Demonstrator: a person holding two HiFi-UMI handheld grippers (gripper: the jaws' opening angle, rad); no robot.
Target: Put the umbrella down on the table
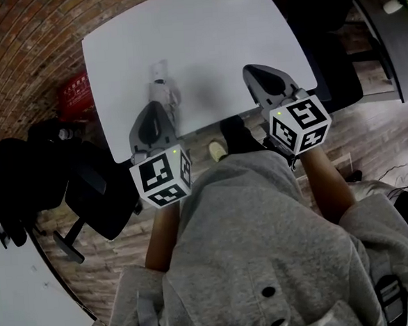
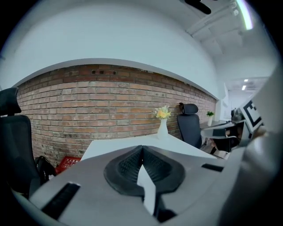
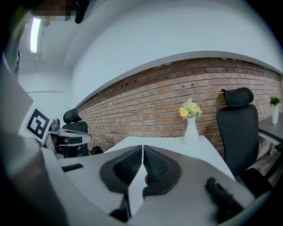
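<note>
Over the tabletop [image 1: 210, 47], left gripper [image 1: 157, 106] and right gripper [image 1: 250, 70], fingers closed and empty, should withdraw without nudging the pale umbrella [image 1: 163, 90].

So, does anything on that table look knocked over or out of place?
Nothing stands out. The vase of flowers stands upright at the far end of the white table, and what looks like the folded umbrella lies flat near the person's edge.
</note>
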